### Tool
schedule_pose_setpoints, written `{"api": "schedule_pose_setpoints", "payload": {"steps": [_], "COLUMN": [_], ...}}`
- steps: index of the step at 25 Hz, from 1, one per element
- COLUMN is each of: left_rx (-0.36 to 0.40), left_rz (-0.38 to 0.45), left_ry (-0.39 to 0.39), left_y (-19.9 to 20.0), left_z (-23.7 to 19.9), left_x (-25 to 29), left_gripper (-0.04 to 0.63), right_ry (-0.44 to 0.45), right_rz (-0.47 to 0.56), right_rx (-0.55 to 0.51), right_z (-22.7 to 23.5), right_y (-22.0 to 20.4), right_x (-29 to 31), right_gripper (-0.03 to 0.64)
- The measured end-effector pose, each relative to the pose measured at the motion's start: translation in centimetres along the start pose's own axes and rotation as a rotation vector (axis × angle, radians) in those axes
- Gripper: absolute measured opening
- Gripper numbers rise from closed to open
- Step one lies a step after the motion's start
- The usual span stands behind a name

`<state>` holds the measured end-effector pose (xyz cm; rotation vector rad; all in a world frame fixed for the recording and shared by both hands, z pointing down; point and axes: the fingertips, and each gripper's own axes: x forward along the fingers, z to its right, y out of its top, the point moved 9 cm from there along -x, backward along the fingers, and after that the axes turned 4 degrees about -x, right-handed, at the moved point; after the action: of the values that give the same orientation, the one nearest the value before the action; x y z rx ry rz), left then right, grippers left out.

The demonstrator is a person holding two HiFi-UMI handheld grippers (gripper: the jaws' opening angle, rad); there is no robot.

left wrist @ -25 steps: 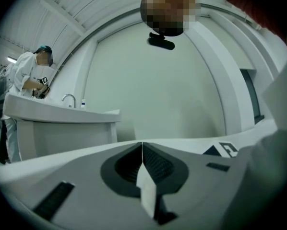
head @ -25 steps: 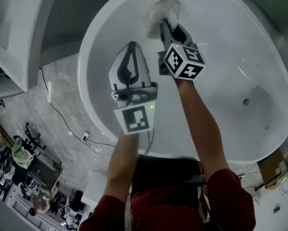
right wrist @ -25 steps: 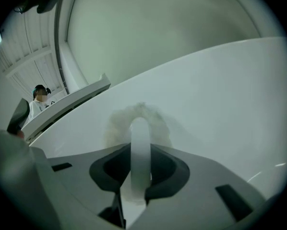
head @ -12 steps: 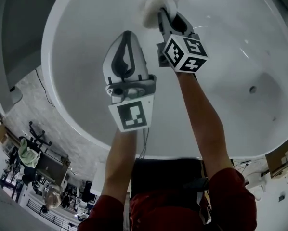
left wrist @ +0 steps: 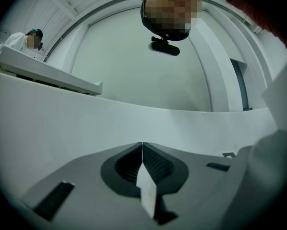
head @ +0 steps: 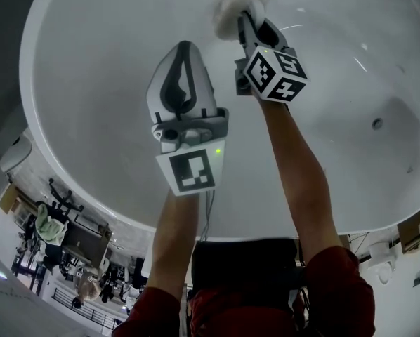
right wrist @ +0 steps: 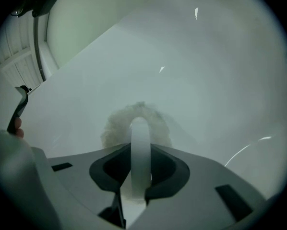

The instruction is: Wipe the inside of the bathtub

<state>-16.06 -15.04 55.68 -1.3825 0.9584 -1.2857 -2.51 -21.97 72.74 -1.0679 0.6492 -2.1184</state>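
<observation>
The white bathtub (head: 83, 83) fills almost the whole head view. Its inside is smooth and bare, with a small dark drain hole (head: 377, 123) at the right side of the bottom. Inside the tub, at the far side, there is a fluffy white pad (head: 237, 2) which lies against the inner wall.

The right gripper (head: 246, 21) reaches far into the tub. In the right gripper view its jaws are closed tight on a white handle (right wrist: 139, 147) of the pad, and the fluffy edge stands out around the handle on the tub surface.

The left gripper (head: 184, 48) is held over the tub, to the left of the right one and nearer to the person, apart from the pad. In the left gripper view its jaws are pressed together with nothing between them, and they point toward the tub rim (left wrist: 62, 119).

Each gripper carries a cube with black and white square markers, the left cube (head: 190, 172) and the right cube (head: 277, 74). I cannot find any readable writing or brand.
</observation>
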Motion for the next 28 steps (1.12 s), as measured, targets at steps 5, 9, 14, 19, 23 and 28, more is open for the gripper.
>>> {"api": "schedule_pose_setpoints", "payload": {"steps": [5, 9, 14, 19, 23, 28], "left_rx": [0.0, 0.004, 0.002, 0.01, 0.004, 0.006], "left_rz": [-0.015, -0.023, -0.049, -0.048, -0.053, -0.047], "left_ry": [-0.024, -0.049, -0.064, -0.076, -0.07, -0.07], "left_y": [-1.5, -2.9, -4.7, -5.0, -5.1, -4.9], "left_z": [1.1, 3.0, 3.4, 3.2, 3.2, 3.3], "left_x": [0.8, 1.4, 1.4, 1.5, 1.4, 1.5], "left_gripper": [0.017, 0.017, 0.017, 0.017, 0.017, 0.017], "right_ry": [-0.037, -0.065, -0.118, -0.231, -0.296, -0.31], "right_rz": [-0.035, -0.057, -0.091, -0.209, -0.335, -0.331], "right_rx": [-0.008, 0.0, 0.02, 0.114, 0.194, 0.198], "right_z": [2.8, 5.8, 8.2, 11.8, 14.6, 14.6], "right_y": [-1.9, -3.3, -5.7, -8.8, -11.1, -10.9], "right_x": [0.2, -0.1, 0.3, 0.8, 1.0, 1.0], "right_gripper": [0.094, 0.094, 0.094, 0.094, 0.092, 0.092]}}
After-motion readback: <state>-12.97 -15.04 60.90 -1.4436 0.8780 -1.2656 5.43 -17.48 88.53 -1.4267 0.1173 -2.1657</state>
